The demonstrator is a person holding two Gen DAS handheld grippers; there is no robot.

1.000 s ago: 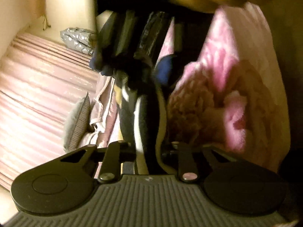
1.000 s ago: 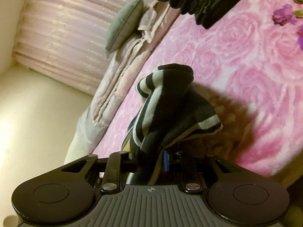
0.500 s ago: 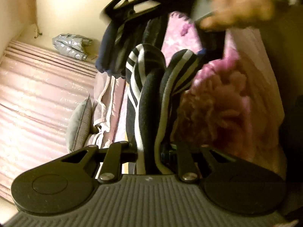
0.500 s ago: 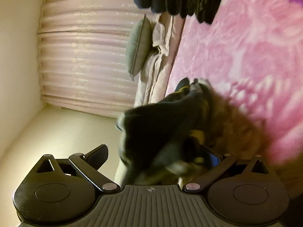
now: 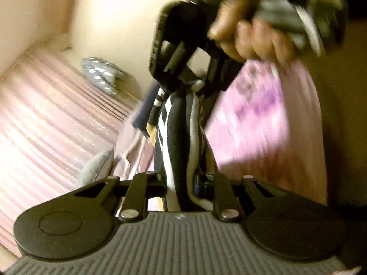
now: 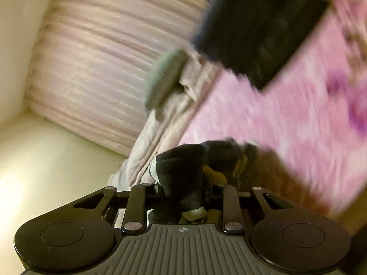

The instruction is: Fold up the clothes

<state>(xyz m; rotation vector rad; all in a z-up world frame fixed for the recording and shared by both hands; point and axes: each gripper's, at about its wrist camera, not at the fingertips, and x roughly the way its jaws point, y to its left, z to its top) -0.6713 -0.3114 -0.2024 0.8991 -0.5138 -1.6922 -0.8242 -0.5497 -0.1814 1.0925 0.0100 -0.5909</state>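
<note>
A black knitted garment with white stripes (image 5: 176, 137) runs up the middle of the frame. At right lies a pink rose-patterned fleecy blanket (image 6: 286, 119) with purple blotches. At left hangs a pale pink pleated curtain (image 6: 96, 68); centre, a grey-green cushion (image 6: 164, 75).

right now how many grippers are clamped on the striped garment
2: the left gripper grips the striped garment near the camera; the right gripper, whose jaws have just been closing, pinches its upper end.

Pink floral bedspread (image 6: 286, 119); grey cushion (image 6: 164, 78) beside pleated pink curtain (image 6: 96, 68); silver bundle (image 5: 101, 74).
</note>
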